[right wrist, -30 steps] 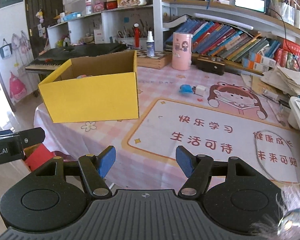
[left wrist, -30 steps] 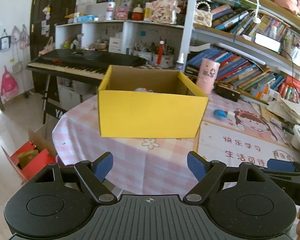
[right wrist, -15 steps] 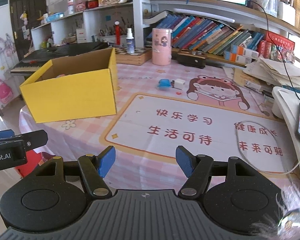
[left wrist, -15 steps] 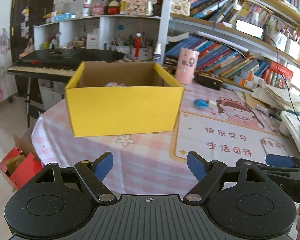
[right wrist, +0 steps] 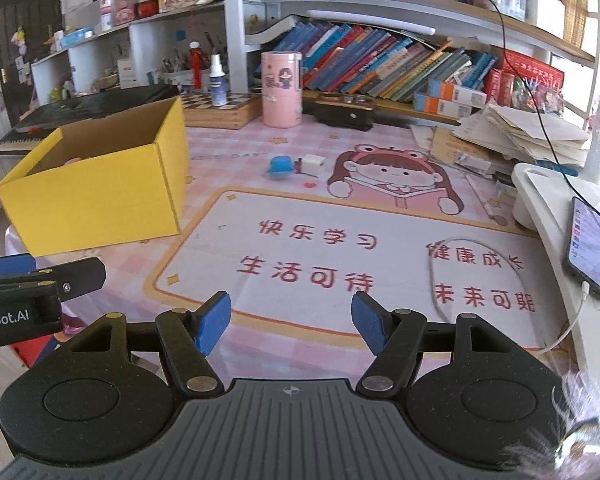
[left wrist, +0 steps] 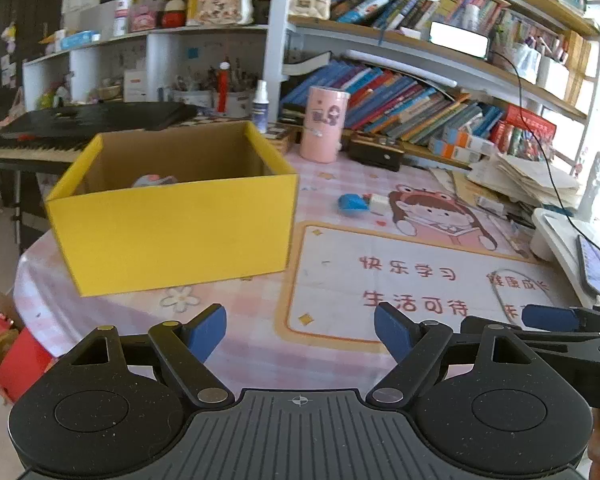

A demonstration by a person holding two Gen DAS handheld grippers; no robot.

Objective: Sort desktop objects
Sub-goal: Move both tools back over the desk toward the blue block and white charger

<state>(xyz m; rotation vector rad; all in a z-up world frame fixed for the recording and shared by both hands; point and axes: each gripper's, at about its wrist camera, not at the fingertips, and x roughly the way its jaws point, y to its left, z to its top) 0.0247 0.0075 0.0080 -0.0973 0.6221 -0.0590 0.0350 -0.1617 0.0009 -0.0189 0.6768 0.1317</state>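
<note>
A yellow cardboard box stands open on the left of the table, with a small pinkish object inside; the box also shows in the right wrist view. A small blue object and a white cube lie side by side beyond the printed mat; both show in the left wrist view, the blue object and the cube. My left gripper is open and empty over the table's near edge. My right gripper is open and empty above the mat's front.
A pink cylinder, a spray bottle, a chessboard box and a black case stand at the back. A phone on a white stand and paper stacks are at the right. A keyboard piano is behind the box.
Both grippers have swung to the right and closer over the table; the box has shifted left in both views. Both stay open and empty.
</note>
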